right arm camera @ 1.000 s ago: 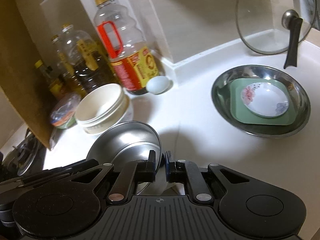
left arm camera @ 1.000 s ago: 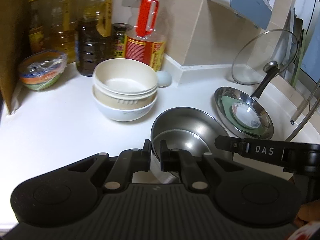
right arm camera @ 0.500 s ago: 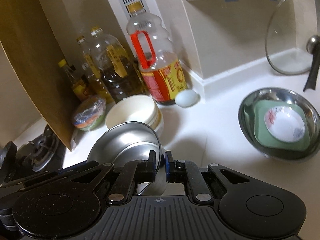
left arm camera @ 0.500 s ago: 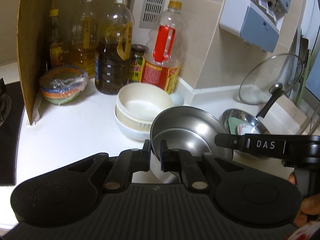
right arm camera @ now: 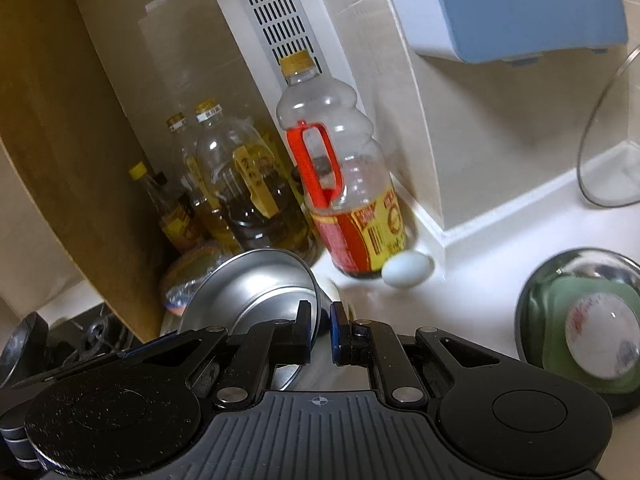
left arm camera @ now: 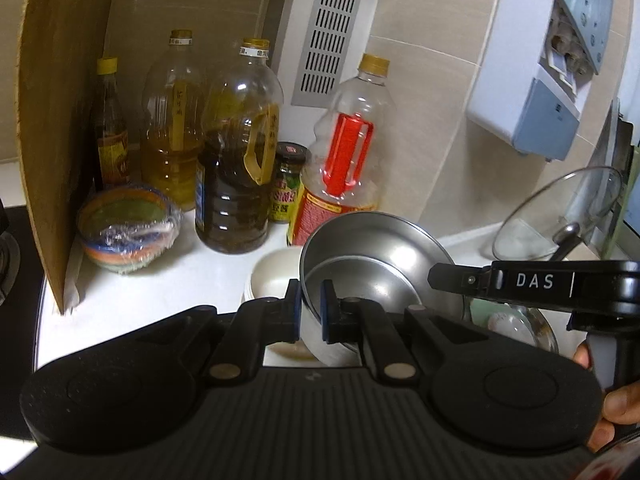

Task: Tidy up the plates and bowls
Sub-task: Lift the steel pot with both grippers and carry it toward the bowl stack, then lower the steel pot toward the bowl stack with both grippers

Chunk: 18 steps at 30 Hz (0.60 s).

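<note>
A steel bowl [left arm camera: 372, 264] hangs above the white counter, held at its rim from both sides. My left gripper [left arm camera: 310, 306] is shut on its near rim. My right gripper [right arm camera: 320, 328] is shut on the opposite rim of the same steel bowl [right arm camera: 256, 288]. Below it, partly hidden, sits the stack of cream bowls [left arm camera: 270, 276]. A steel plate [right arm camera: 580, 276] at the right carries a green square dish [right arm camera: 560, 320] and a small flowered white saucer [right arm camera: 600, 336].
Oil bottles [left arm camera: 236, 152] and a red-handled bottle [right arm camera: 340, 184] line the back wall. A wrapped colourful bowl [left arm camera: 126, 232] sits by a cardboard panel [left arm camera: 52, 120]. A pale egg [right arm camera: 406, 268], a glass lid [left arm camera: 560, 212] and a stove [right arm camera: 92, 332] are nearby.
Both grippers have risen with the steel bowl, lifting it off the counter. The views tilted up toward the bottles, and the cream bowls and steel plate dropped lower in frame.
</note>
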Available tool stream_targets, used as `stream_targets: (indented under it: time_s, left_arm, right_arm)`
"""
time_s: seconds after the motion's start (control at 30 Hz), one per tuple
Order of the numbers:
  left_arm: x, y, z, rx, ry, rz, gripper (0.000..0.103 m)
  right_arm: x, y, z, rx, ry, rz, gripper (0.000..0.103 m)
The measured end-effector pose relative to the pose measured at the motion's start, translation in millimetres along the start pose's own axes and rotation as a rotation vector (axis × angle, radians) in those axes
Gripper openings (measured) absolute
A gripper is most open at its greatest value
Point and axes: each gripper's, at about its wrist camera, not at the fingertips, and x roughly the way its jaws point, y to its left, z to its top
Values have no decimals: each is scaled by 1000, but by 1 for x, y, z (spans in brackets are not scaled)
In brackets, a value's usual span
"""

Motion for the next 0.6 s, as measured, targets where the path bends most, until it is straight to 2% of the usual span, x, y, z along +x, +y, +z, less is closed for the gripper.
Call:
stream_targets:
  time_s: [0.3, 0.6]
  left_arm:
    - [30, 15, 17, -18, -1, 6, 8]
    - [51, 27, 19, -33, 34, 20, 8]
  right_arm:
    - [36, -3, 14, 27, 4, 16, 9]
    - [65, -9, 16, 50, 41, 22, 9]
